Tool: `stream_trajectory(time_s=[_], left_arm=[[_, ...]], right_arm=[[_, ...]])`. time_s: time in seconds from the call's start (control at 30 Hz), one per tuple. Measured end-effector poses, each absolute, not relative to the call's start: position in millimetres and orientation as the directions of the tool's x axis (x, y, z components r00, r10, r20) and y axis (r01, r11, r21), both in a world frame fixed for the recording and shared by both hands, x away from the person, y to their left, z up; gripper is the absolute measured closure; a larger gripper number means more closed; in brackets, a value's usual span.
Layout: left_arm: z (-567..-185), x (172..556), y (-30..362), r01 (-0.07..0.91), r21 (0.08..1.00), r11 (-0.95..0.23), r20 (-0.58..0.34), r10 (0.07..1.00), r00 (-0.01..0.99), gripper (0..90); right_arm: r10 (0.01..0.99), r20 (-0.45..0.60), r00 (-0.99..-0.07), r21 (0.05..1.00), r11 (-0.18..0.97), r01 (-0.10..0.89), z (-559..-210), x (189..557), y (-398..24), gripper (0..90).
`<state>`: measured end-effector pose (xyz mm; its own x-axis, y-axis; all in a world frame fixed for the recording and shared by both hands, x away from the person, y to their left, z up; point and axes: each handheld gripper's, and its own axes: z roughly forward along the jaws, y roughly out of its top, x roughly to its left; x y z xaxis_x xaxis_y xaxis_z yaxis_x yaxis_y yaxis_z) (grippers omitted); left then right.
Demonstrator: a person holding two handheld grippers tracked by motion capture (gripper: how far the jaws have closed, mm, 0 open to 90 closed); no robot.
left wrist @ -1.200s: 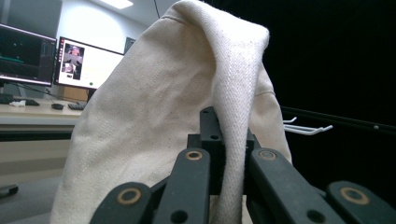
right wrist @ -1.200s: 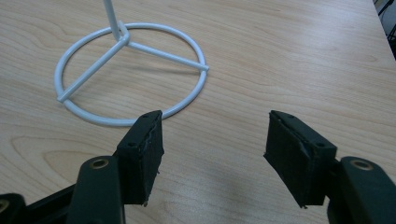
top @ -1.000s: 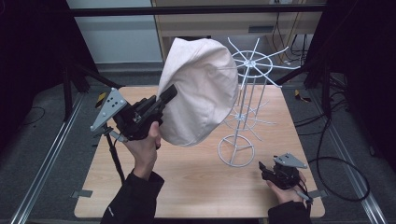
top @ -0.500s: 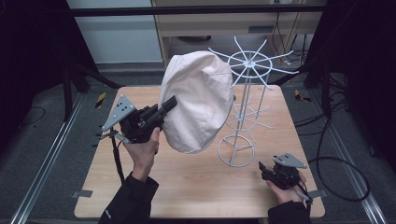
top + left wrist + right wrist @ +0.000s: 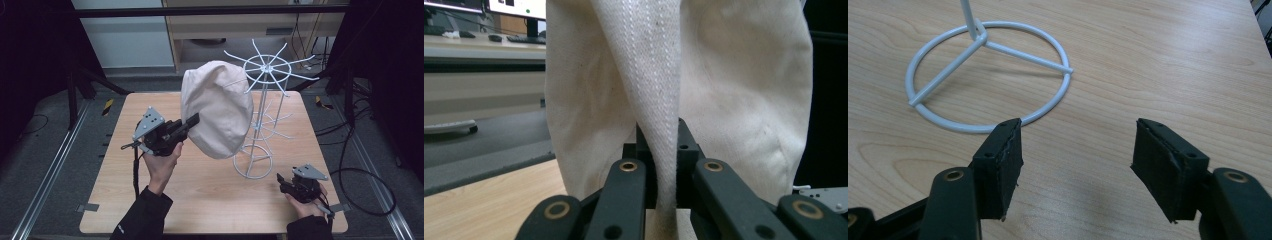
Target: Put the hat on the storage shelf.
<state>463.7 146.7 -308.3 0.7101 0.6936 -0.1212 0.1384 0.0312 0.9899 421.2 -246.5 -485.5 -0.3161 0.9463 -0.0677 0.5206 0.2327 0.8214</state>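
A: Cream cloth hat (image 5: 218, 107), pinched at its brim seam in the left gripper (image 5: 192, 121), held up in the air just left of the white wire rack (image 5: 265, 100), above the wooden table (image 5: 200, 195).

B: Hung yet?

A: Not yet, judging by this. Lifted and brought close beside the rack's top spokes, resting on no prong. Left to do, probably: raising it over a spoke and letting go.

B: Anything in the way?

A: Rack's radiating top prongs and lower hooks, likely to snag the cloth. Right gripper (image 5: 289, 184) low near the rack's ring base (image 5: 988, 75), jaws spread wide, holding nothing
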Motion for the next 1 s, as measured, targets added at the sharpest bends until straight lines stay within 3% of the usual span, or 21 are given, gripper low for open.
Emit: stream_trajectory(time_s=[0.6,1.0], left_arm=[[-320,471,134,0.183,0.982,-0.056,-0.092,0.698,0.710,74.3],[-324,463,153,0.183,0.981,-0.060,-0.086,0.713,0.696,51.4]], right_arm=[[0.945,-0.073,-0.320,0.820,0.239,0.519,-486,422,-247,36.5],[0.945,-0.072,-0.318,0.820,0.238,0.521,-486,422,-247,36.1]])
